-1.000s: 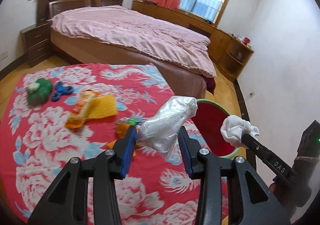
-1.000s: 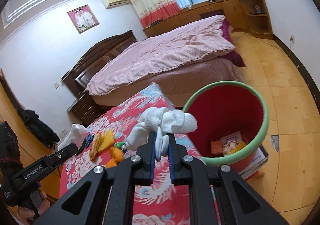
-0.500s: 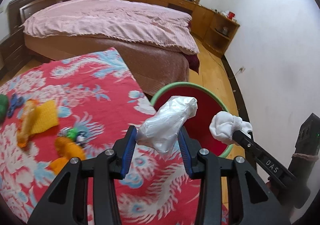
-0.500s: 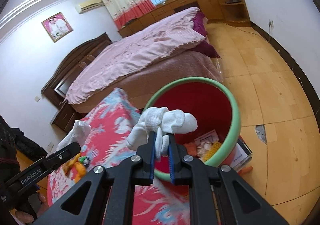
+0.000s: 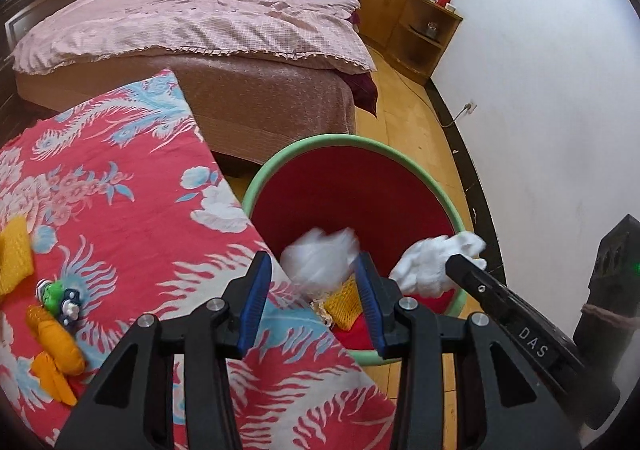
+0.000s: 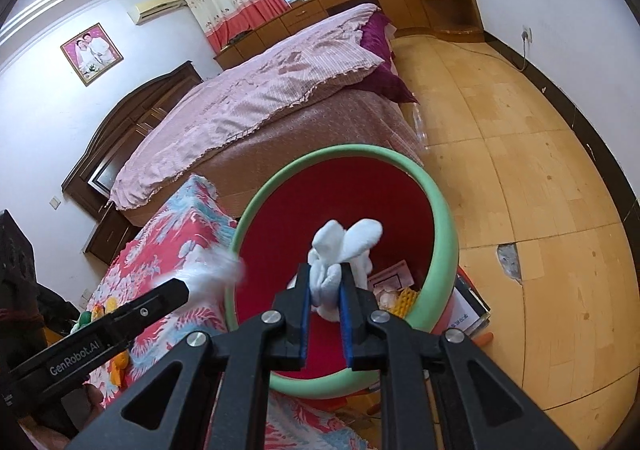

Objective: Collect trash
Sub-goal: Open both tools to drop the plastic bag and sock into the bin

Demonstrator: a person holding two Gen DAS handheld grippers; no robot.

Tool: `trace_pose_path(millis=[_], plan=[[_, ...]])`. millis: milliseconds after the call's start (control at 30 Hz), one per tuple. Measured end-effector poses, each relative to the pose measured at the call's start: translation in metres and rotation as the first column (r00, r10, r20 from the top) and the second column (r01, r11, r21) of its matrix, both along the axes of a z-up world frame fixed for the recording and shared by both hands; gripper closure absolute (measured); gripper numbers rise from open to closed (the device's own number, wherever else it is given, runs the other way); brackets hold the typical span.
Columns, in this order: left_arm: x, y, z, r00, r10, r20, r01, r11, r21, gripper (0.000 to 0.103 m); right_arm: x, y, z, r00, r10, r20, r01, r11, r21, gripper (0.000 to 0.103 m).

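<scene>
A red bin with a green rim (image 5: 352, 142) stands on the floor beside the table. My left gripper (image 5: 314, 262) hangs over its near edge. A crumpled clear plastic bag (image 5: 320, 258) shows blurred at the fingertips, and I see no pad pressing on it. My right gripper (image 6: 325, 270) is over the bin's mouth (image 6: 444, 234). Its jaws are opening, with a white cloth bundle (image 6: 344, 246) still wedged between the blue pads. From the left wrist, that bundle (image 5: 436, 262) sits at the right gripper's tip. From the right wrist, the bag (image 6: 216, 270) blurs at the tip of a left finger (image 6: 160, 298).
The bin holds a yellow mesh piece (image 5: 344, 302) and papers (image 6: 394, 278). The table's red floral cloth (image 5: 120, 210) carries an orange plush (image 5: 56, 346), a green toy (image 5: 56, 290) and a yellow cloth (image 5: 14, 254). A pink bed (image 5: 200, 22) lies behind, with wooden floor (image 6: 520, 170) to the right.
Both grippers swung from above the table to over the bin and sank. The bag, firmly pinched before, is now blurred at the left tips. The right jaws have spread slightly.
</scene>
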State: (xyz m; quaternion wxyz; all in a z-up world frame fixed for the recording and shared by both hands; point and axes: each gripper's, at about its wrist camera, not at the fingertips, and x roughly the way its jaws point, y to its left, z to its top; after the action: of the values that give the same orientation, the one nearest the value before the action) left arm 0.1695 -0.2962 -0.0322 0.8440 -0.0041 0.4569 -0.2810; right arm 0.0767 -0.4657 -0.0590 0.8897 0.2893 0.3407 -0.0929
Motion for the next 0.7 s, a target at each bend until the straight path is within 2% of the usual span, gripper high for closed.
trace_pose_path(millis=[100, 367, 567, 700], plan=[[0.0, 0.001, 0.001, 1.0, 0.0, 0.009, 0.0, 1.0, -0.001, 0.056, 0.001, -0.002, -0.003, 1.0, -0.006, -0.002, 0.006, 1.0, 0.018, 0.082], [-0.002, 0.014, 0.008, 0.999, 0.036, 0.019, -0.036, 0.999, 0.001, 0.056, -0.005, -0.002, 0.001, 1.0, -0.016, 0.014, 0.016, 0.999, 0.029, 0.068], [-0.009, 0.037, 0.019, 0.996, 0.081, 0.037, -0.08, 0.997, -0.01, 0.056, -0.01, 0.008, 0.011, 0.999, -0.001, 0.032, 0.0, 0.999, 0.037, 0.058], [-0.015, 0.055, 0.026, 0.992, 0.111, 0.054, -0.11, 0.994, -0.019, 0.056, -0.013, 0.019, 0.019, 0.999, 0.019, 0.047, -0.021, 0.999, 0.036, 0.056]])
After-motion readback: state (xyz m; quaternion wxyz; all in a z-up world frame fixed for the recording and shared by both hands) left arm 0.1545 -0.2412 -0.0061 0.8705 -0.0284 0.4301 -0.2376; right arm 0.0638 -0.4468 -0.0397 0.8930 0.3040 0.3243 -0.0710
